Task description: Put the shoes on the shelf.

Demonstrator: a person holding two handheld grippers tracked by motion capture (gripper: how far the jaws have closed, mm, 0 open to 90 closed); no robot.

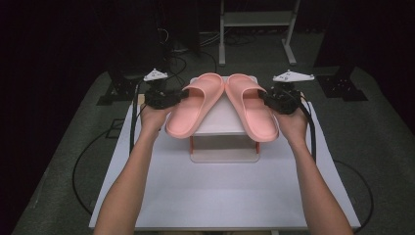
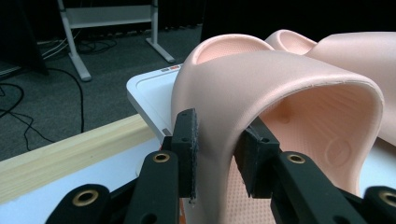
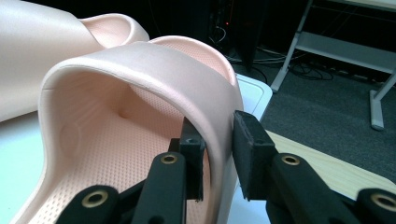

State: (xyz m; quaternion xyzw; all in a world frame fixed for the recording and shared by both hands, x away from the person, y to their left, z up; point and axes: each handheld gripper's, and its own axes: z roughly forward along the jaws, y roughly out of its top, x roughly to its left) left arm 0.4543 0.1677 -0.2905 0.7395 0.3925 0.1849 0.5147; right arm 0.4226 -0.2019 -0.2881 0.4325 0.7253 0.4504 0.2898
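Forearms: both come in from the near edge of the white worktop (image 1: 220, 196), one hand on each claw.
Left claw (image 2: 215, 154): in the left gripper view its jaws straddle the outer wall of the left slipper's strap; the inner pad sits against the strap, a sliver of gap shows at the outer pad (image 2: 188, 149). Parted a little, no squeeze on the foam.
Left slipper (image 1: 193, 105): pink, sole down on the white stand, toe toward the far edge, heel hanging over the stand's near left corner. The claw comes at it from its outer left side, at strap height.
Right claw (image 3: 218, 154): in the right gripper view its jaws bracket the outer wall of the right slipper's strap; daylight shows between strap and outer pad (image 3: 247, 154). Slightly open, gripping nothing.
Right slipper (image 1: 250, 105): pink, beside its twin, toes nearly touching, heels splayed apart, heel past the stand's near right corner. The claw sits on its outer right side.
White stand (image 1: 222, 120): a raised platform mid-worktop, nearer the far edge, carrying both slippers.
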